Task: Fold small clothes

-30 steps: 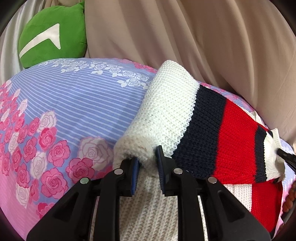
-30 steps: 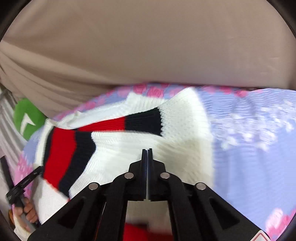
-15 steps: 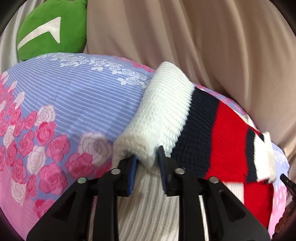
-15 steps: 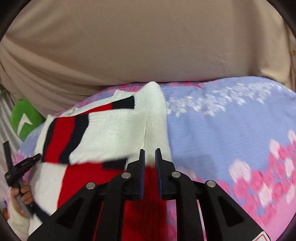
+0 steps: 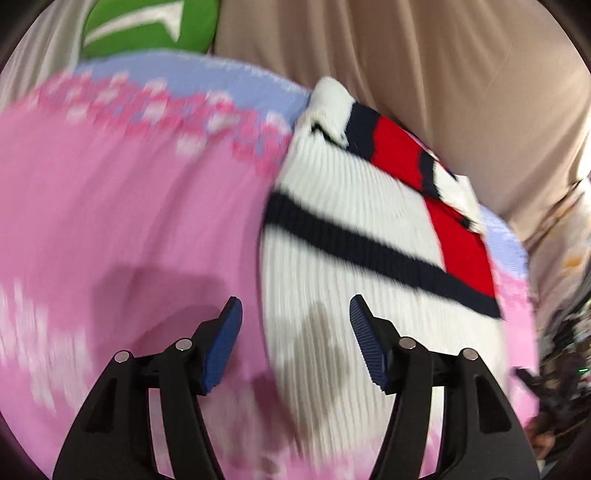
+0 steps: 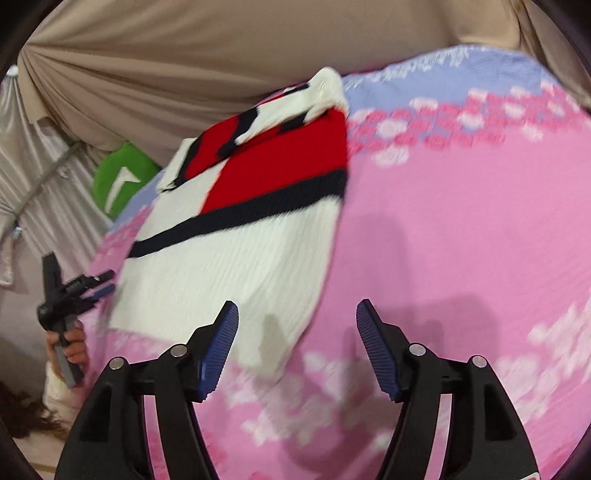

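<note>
A small knit sweater (image 5: 354, 236), white with red and navy blocks, lies flat on the pink and blue floral bedspread (image 5: 140, 206). Its sleeves are folded over its far part. It also shows in the right wrist view (image 6: 240, 236). My left gripper (image 5: 295, 314) is open and empty, above the sweater's near left edge. My right gripper (image 6: 297, 317) is open and empty, above the sweater's near right corner. The left gripper also shows in the right wrist view (image 6: 96, 282), held in a hand at the sweater's left side.
A green cushion (image 5: 147, 26) sits at the far left corner of the bed; it also shows in the right wrist view (image 6: 122, 177). Beige curtain fabric (image 5: 424, 59) hangs behind the bed. Both views are motion-blurred.
Both grippers opened and let go of the sweater's sleeves, which now lie folded across it. Both grippers pulled back toward the near end of the sweater.
</note>
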`<state>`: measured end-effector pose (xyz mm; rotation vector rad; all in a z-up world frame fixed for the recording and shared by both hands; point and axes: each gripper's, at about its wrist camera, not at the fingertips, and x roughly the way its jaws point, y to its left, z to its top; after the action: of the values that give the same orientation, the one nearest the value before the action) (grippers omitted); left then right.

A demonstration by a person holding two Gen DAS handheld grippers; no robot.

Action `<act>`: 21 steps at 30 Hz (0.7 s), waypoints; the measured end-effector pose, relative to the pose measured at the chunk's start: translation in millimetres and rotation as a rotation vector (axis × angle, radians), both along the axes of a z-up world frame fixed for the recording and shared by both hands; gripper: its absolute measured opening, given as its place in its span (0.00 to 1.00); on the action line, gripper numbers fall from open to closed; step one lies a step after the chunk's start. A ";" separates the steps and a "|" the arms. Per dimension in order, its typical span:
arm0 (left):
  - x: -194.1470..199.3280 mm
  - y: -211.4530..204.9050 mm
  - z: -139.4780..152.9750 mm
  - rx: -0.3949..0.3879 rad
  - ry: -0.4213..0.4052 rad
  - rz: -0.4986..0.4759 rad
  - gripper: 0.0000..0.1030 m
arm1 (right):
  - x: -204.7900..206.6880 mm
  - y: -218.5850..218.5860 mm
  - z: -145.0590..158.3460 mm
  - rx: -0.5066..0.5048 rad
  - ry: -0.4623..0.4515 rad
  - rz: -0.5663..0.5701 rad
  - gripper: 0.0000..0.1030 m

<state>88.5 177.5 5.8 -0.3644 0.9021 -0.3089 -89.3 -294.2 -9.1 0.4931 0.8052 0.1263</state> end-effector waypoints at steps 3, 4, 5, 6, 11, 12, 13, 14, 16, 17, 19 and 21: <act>-21.4 2.0 -11.9 -0.100 0.050 -0.019 0.57 | -3.9 14.1 -9.9 0.059 -0.003 0.018 0.64; -29.6 1.0 -13.3 -0.117 0.045 -0.020 0.57 | -2.2 19.1 -13.7 0.080 -0.002 0.018 0.64; -33.8 -0.4 -12.9 -0.122 0.039 -0.015 0.57 | -0.2 22.4 -16.1 0.096 -0.003 0.022 0.64; -35.8 -1.8 -14.1 -0.149 0.039 -0.020 0.57 | 2.3 25.9 -17.8 0.113 -0.010 0.025 0.65; -32.0 -11.2 -16.1 -0.209 0.047 -0.016 0.45 | 14.7 34.4 -19.6 0.177 -0.047 -0.004 0.66; -29.9 -14.1 -16.3 -0.205 0.049 -0.028 0.31 | 16.9 36.2 -19.0 0.174 -0.053 -0.006 0.62; -25.8 -18.3 -17.4 -0.199 0.064 -0.036 0.22 | 18.9 38.5 -17.9 0.176 -0.060 -0.003 0.50; -24.4 -19.4 -18.3 -0.203 0.075 -0.041 0.13 | 20.0 40.6 -17.7 0.184 -0.065 0.004 0.28; -26.6 -21.8 -14.3 -0.189 0.057 -0.032 0.11 | 19.8 43.7 -15.0 0.198 -0.082 0.017 0.12; -31.0 -22.8 -8.3 -0.171 0.029 -0.029 0.10 | 17.1 45.6 -11.5 0.187 -0.099 0.015 0.10; -41.7 -22.3 7.1 -0.155 -0.037 -0.022 0.10 | 6.2 48.9 0.8 0.147 -0.157 0.011 0.08; -54.7 -20.4 23.4 -0.143 -0.098 -0.025 0.09 | -7.4 49.2 12.9 0.139 -0.214 0.004 0.07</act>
<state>33.8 157.1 29.2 -0.4662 0.7912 -0.4115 -96.7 -245.0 3.8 0.5978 0.5903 0.2361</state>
